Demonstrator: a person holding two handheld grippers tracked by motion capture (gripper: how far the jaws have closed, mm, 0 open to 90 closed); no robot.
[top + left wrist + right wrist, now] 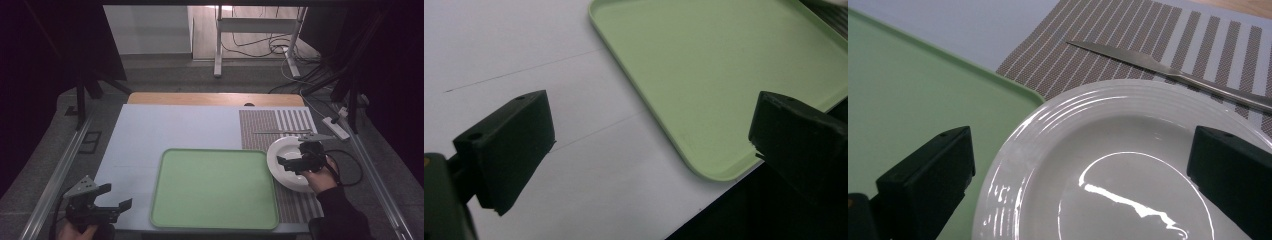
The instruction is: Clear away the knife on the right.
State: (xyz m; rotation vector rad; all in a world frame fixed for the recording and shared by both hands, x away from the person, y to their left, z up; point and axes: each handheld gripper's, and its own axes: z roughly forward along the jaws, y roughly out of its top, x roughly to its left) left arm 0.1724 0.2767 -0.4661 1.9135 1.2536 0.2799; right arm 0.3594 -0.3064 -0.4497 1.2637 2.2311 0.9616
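Left hand-held gripper (114,196) agape near table edge, beside tray (215,220).

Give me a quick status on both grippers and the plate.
Left gripper open, idle near the green tray. Right gripper open over white plate, not gripping. Knife beyond plate, clear.

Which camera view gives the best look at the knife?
The right gripper view shows the knife best: it lies close and sharp on the striped mat, just beyond the white plate. In the high view the knife is a thin grey line behind the plate. The left gripper view looks at the green tray instead.
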